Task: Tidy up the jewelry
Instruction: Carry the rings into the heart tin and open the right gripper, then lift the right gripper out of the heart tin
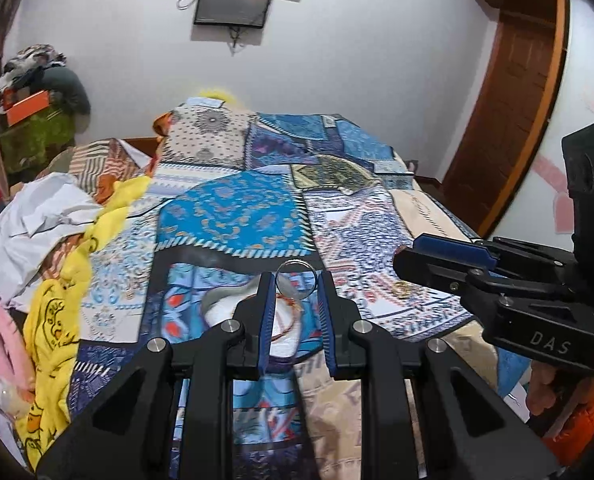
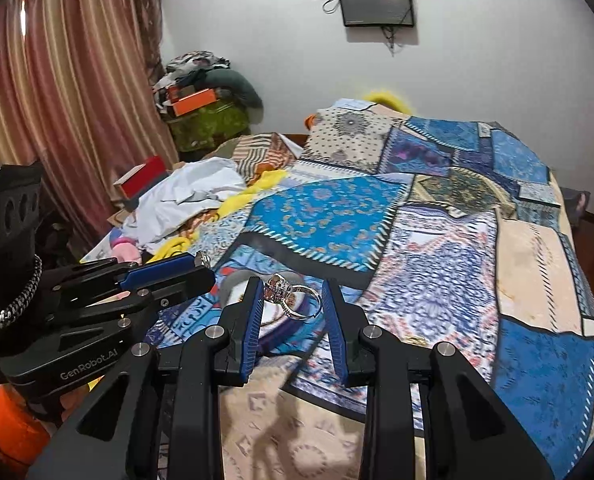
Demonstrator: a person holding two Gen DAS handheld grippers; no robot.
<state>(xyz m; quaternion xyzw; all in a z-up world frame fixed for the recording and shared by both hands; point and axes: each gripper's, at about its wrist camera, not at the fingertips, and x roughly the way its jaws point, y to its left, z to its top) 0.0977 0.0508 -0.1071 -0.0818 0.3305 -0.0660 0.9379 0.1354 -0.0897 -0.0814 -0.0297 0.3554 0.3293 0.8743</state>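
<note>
My left gripper (image 1: 295,282) is shut on a plain silver ring (image 1: 297,266), which stands upright between the blue pads. Just below it on the bedspread sits a white dish (image 1: 221,312) holding thin orange-gold bangles (image 1: 287,324). My right gripper (image 2: 291,286) is shut on a silver ring with a large clustered stone (image 2: 287,294), above the same dish (image 2: 233,284). A small gold ring (image 1: 401,289) lies on the bedspread under the right gripper (image 1: 405,258). The left gripper (image 2: 203,264) shows at the left of the right wrist view, its ring glinting at the tip.
A patchwork blue bedspread (image 1: 233,216) covers the bed. Along its left side lie white cloth (image 1: 45,216), yellow fabric (image 1: 53,320) and a pink item (image 1: 5,340). A red box (image 2: 143,180) and curtains (image 2: 57,100) are beyond. A wooden door (image 1: 509,112) stands at the right.
</note>
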